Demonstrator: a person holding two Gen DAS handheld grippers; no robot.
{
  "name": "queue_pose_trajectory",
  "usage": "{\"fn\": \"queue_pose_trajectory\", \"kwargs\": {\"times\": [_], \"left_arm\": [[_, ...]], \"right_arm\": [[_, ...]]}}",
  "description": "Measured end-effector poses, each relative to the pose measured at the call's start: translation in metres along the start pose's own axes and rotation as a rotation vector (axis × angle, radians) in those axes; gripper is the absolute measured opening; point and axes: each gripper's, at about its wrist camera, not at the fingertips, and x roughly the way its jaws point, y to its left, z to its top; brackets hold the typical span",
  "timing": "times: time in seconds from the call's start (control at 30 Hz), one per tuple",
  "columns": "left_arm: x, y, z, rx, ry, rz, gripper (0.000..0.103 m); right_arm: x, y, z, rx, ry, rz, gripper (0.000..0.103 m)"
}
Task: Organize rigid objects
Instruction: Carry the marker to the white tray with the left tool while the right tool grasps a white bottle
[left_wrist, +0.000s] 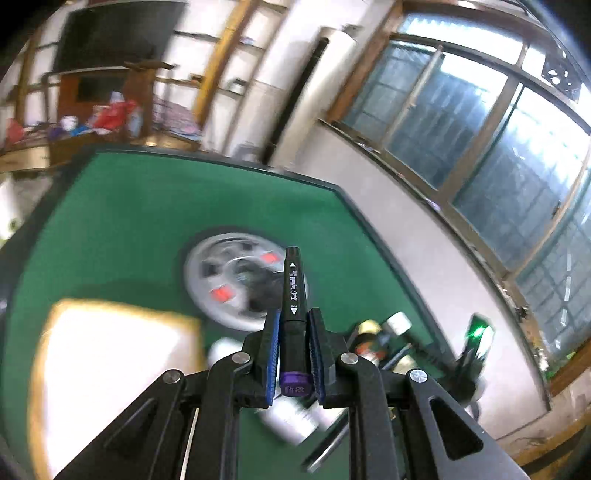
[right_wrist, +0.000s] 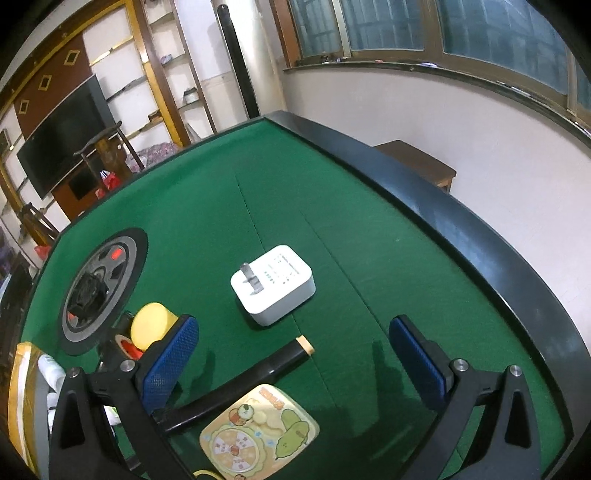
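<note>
Left gripper (left_wrist: 293, 332): closed on a black marker pen with a purple end cap (left_wrist: 293, 295); the blue-padded fingers (left_wrist: 272, 347) press the lower barrel on both sides, and the pen's tip points forward, away from the camera.
Marker position: lifted clear above the green felt counter (left_wrist: 129, 221); a white tray with a yellow rim (left_wrist: 40, 369) lies below to the left, badly blurred.
Right gripper (right_wrist: 293, 363): fingers spread wide, holding nothing, hovering low over the counter.
Items under right gripper: white square plug adapter with metal prongs (right_wrist: 273, 284), a black cylindrical tube with a tan end (right_wrist: 258, 376), and a cream cartoon-printed card (right_wrist: 260, 430); a yellow round-capped object (right_wrist: 151, 325) sits beside the left finger.
Risk, slip: the grip sits near the capped end, so the long free barrel may pivot or slide out under a quick swing.
Risk, placement: a blurred view makes the tray edge hard to judge; an early release could send the pen rolling across the felt.
Risk, collision: clutter beneath the left gripper could be knocked on descent.
</note>
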Motion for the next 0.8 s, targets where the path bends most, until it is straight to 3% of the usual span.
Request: {"fn": "queue_pose_trajectory", "kwargs": {"times": [0.13,0.23,0.37,0.47,0.57,0.63,0.73,0.77,0.8], "left_arm": [[-0.029,0.045,-0.028,-0.081,-0.028,0.060,0.015],[-0.034,0.074,-0.045,-0.138,-0.041,0.094,0.015],[-0.033,0.095,-0.061,-0.198,-0.071,0.093,0.015],[-0.036,0.098,-0.071,-0.212,-0.090,0.097,0.015],[-0.040,0.102,-0.077,-0.224,-0.099,0.094,0.015],[-0.040,0.106,-0.079,-0.225,-0.098,0.104,0.015],[-0.040,0.108,-0.080,-0.227,-0.100,0.118,0.015],[-0.038,0.109,-0.079,-0.224,-0.097,0.132,0.015],[-0.035,0.110,-0.078,-0.221,-0.091,0.142,0.015]], "right_arm": [[-0.033,0.020,-0.004,-0.073,-0.073,-0.019,0.103],[-0.061,0.053,-0.008,-0.154,-0.078,0.079,0.103],[-0.077,0.149,-0.031,-0.495,0.026,0.256,0.103],[-0.071,0.210,-0.060,-0.697,0.116,0.306,0.103],[-0.056,0.257,-0.092,-0.873,0.159,0.268,0.087],[-0.037,0.276,-0.107,-0.934,0.228,0.221,0.067],[-0.011,0.282,-0.117,-0.926,0.304,0.146,0.061],[-0.011,0.277,-0.114,-0.909,0.301,0.158,0.059],[-0.011,0.274,-0.112,-0.893,0.301,0.160,0.047]]}}
